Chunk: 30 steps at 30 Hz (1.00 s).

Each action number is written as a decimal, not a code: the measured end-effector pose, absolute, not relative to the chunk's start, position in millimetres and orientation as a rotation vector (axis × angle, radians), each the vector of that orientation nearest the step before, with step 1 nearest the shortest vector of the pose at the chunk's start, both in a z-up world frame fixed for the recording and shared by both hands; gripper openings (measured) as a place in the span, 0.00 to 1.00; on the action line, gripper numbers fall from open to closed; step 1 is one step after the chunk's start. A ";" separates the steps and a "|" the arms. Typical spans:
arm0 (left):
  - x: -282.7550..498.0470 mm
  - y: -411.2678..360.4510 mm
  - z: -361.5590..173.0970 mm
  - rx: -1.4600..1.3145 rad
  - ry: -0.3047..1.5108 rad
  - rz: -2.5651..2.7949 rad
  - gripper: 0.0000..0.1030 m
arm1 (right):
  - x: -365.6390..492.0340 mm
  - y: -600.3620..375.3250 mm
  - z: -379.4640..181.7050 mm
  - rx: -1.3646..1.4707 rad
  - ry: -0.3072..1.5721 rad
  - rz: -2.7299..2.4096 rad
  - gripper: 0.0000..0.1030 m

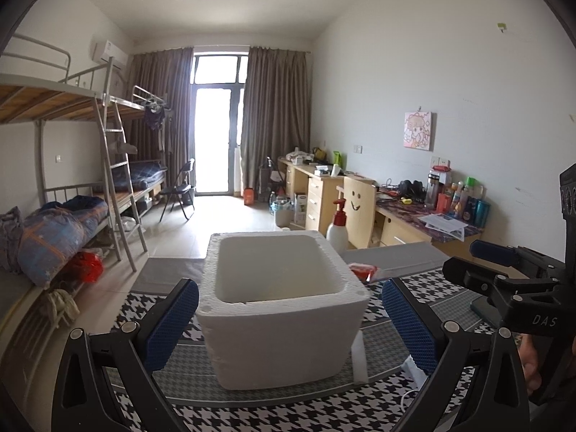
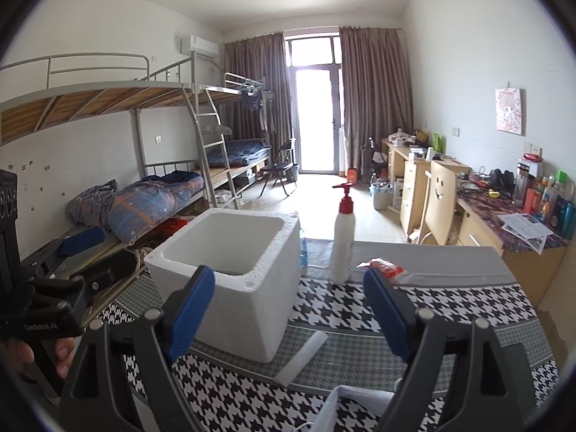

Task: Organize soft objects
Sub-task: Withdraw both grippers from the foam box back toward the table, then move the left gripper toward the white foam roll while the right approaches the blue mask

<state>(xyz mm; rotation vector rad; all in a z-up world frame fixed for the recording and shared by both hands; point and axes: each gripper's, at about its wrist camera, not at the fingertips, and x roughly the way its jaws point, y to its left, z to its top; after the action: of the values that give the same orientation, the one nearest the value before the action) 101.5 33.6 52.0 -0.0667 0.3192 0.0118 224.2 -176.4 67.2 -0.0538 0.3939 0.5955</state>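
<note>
The white foam box stood open-topped on the houndstooth-patterned cloth that covered the table, and nothing showed inside it from where the cameras looked. The left gripper hung level with the box, its blue-padded jaws spread wide on either side of the box walls, apart from them and holding nothing. The right gripper sat off to the right of the left one, jaws likewise standing wide and empty; the box lay ahead of its left finger, with one corner of the box toward it. A white foam strip lay flat on the cloth just beside the box, between the right gripper's fingers and a little ahead of them. Farther back, a white pump bottle with a red top stood upright near the box, and a red packet lay beside it, just past the right finger's tip
</note>
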 end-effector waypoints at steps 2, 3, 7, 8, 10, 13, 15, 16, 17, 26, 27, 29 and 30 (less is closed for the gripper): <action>101.0 29.0 51.7 -0.068 0.315 -0.003 0.99 | 221.6 -180.9 67.2 -0.046 0.391 0.591 0.85; 101.1 26.0 52.1 -0.064 0.316 -0.009 0.99 | 219.7 -183.4 67.5 -0.043 0.387 0.589 0.85; 102.9 19.8 54.4 -0.056 0.310 -0.024 0.99 | 213.2 -188.3 67.2 -0.045 0.373 0.569 0.90; 103.4 18.1 54.1 -0.054 0.311 -0.026 0.99 | 212.6 -190.4 67.0 -0.042 0.371 0.565 0.90; 104.9 15.1 53.4 -0.054 0.313 -0.027 0.99 | 210.7 -193.6 66.0 -0.038 0.368 0.558 0.91; 108.0 14.8 52.3 -0.059 0.321 -0.041 0.99 | 209.4 -197.5 64.9 -0.034 0.368 0.551 0.91; 109.5 11.5 51.5 -0.056 0.325 -0.049 0.99 | 209.2 -200.0 64.7 -0.038 0.368 0.540 0.91; 108.2 8.4 49.6 -0.054 0.325 -0.051 0.99 | 208.9 -200.1 64.4 -0.038 0.367 0.535 0.91; 108.5 7.1 49.6 -0.053 0.325 -0.054 0.99 | 208.2 -201.3 64.1 -0.039 0.366 0.532 0.91; 107.8 0.2 46.5 -0.050 0.331 -0.074 0.99 | 207.2 -212.1 61.6 -0.026 0.363 0.495 0.91; 108.1 -0.2 46.1 -0.046 0.331 -0.075 0.99 | 206.4 -213.3 60.2 -0.024 0.364 0.494 0.91; 109.5 -2.1 45.5 -0.040 0.333 -0.077 0.99 | 206.5 -214.9 58.1 -0.019 0.367 0.488 0.91; 109.9 -3.1 44.5 -0.041 0.335 -0.082 0.99 | 207.2 -215.8 57.2 -0.017 0.370 0.485 0.91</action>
<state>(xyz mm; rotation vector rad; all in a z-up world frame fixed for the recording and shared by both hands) 109.9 -3.1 44.5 -0.0407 0.3346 -0.0819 207.2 -215.8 57.2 -0.0174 0.3704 0.4851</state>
